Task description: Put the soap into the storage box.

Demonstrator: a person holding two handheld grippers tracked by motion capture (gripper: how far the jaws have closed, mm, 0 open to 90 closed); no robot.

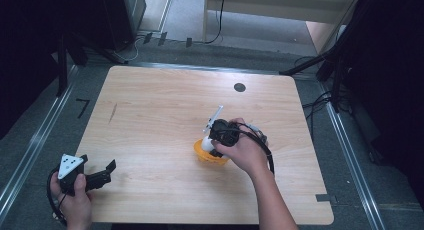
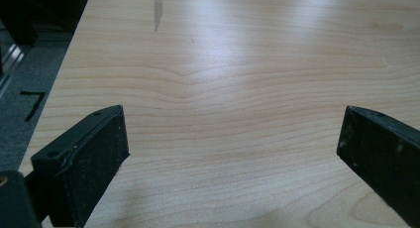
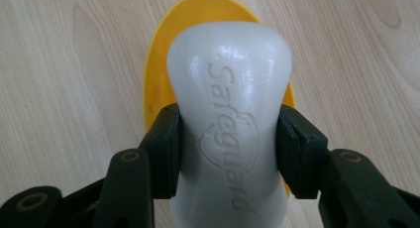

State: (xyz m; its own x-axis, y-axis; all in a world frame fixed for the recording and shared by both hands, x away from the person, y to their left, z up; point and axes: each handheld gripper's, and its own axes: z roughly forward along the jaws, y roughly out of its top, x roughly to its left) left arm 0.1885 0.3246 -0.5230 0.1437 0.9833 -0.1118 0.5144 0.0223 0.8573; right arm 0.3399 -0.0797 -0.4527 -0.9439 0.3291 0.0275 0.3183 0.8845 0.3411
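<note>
A white bar of soap [image 3: 229, 134], stamped with the word "Safeguard", is clamped across its narrow waist by the right gripper [image 3: 228, 153]. The two black jaws press on the bar's opposite sides, closed only as far as the soap lets them. The bar sits over a yellow dish [image 3: 153, 94]; whether it touches the dish or hangs just above it cannot be told.

The soap looks solid, stiff and fairly light, with a smooth, waxy skin that is likely to be slippery. The pinched-in waist seems the best place to hold it, since the wider ends would stop it sliding out of the jaws. A hard squeeze could dent the surface.

The dish is shallow and oval, and apart from the soap over it nothing can be seen in it. From the high view, the dish [image 1: 202, 152] sits on the wooden table [image 1: 165, 100], a little right of centre, with the right gripper [image 1: 216, 149] and the person's hand above it.

Well apart, at the near left corner of the table, the left gripper [image 1: 109, 171] rests in the person's other hand. Its jaws stand wide apart with bare wood between them, holding nothing.
</note>
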